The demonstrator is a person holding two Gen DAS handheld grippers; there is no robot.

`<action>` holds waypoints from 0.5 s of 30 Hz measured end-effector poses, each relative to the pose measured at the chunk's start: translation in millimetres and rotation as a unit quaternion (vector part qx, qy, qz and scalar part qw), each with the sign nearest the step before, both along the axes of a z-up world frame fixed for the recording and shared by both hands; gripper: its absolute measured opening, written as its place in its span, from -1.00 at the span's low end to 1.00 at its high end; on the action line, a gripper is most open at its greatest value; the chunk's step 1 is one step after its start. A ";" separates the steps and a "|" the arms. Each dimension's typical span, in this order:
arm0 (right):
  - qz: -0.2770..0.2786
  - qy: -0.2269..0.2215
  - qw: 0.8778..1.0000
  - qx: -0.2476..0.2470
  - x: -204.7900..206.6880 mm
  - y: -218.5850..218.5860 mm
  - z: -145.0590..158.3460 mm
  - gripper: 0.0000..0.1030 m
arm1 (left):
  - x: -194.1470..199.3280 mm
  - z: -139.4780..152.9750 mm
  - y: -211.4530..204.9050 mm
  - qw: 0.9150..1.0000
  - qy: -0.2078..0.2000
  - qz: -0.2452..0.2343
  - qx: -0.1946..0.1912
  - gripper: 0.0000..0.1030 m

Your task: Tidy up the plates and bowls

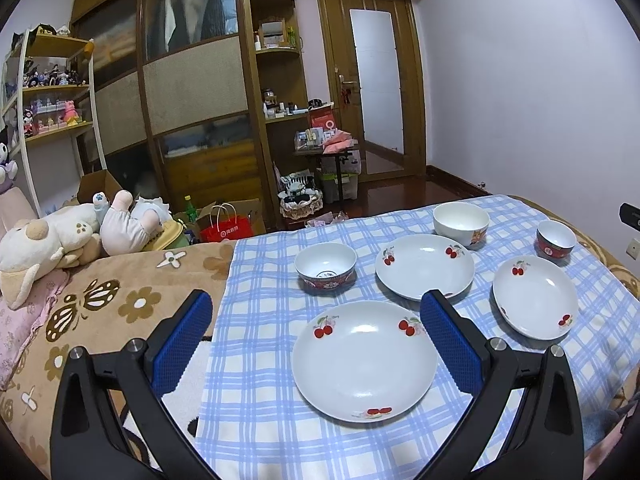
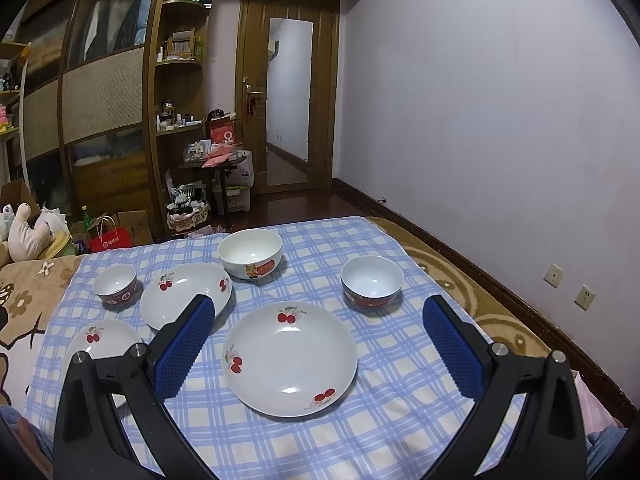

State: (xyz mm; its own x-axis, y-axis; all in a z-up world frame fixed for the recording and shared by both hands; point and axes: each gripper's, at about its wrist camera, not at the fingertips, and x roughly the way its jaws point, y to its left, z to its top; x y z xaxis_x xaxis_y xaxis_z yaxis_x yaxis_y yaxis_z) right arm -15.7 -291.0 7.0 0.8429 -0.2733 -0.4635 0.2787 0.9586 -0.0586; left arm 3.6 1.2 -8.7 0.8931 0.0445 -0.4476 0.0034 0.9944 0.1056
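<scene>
Six pieces of white crockery lie spread singly over a blue-and-white checked cloth (image 2: 400, 380); judging by that, nothing has been stacked yet and sorting is about to begin.

In the left wrist view, the left gripper (image 1: 316, 320) hangs above the cloth with its blue-padded jaws spread wide and nothing between them. A white ceramic plate with red cherry prints (image 1: 364, 360) sits at lower centre of the frame, just under and between the fingers, its right rim running behind the right pad. Beyond it, at mid-frame, stand a small red-banded white bowl (image 1: 326, 266), a second cherry plate (image 1: 425, 266) and, right of centre, a third cherry plate (image 1: 535, 298). Further back are a larger plain white bowl with a cartoon label (image 1: 461, 222) and another small red-banded bowl (image 1: 556, 240).

In the right wrist view, the right gripper (image 2: 318, 322) is likewise fully open and empty. The third cherry plate (image 2: 290, 358) lies at centre frame, squarely between its fingers and below them, not touched. The small red-banded bowl (image 2: 372, 282) stands above it and to the right.

Each gripper seems lined up over the nearest plate, probably because plates make the natural base of a stack; the shallow rims will likely need a pinch from the edge.
</scene>
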 end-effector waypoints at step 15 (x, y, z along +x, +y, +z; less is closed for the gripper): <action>-0.018 -0.020 0.999 0.019 -4.4 -16.2 19.0 1.00 | 15.9 23.0 -36.1 0.998 0.032 -0.033 0.030 0.98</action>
